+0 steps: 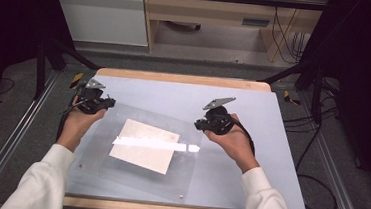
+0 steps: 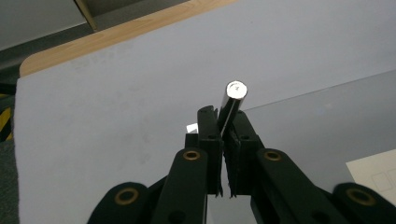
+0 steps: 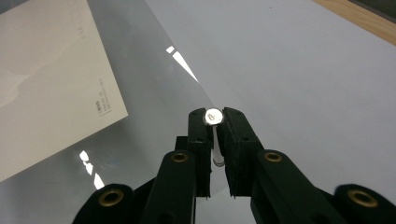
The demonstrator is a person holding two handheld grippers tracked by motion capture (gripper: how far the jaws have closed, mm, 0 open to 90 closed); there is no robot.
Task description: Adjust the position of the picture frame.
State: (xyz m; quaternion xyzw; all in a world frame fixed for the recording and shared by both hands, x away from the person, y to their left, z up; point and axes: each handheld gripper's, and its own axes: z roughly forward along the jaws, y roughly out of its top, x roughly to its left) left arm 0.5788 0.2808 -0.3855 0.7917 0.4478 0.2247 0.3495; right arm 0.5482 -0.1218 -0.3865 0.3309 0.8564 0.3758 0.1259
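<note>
We held a metal pin [image 2: 231, 105] clamped in the left gripper [image 1: 95, 102], off the left edge of the clear sheet [image 1: 187, 180], and a second pin [image 3: 213, 117] clamped in the right gripper [image 1: 215, 123], over that sheet's right edge. These pins looked stiff, smooth and likely slippery, so gripping mid-shaft seemed safest. We saw no containers; a paper [image 1: 142, 151] lay under the sheet.
</note>
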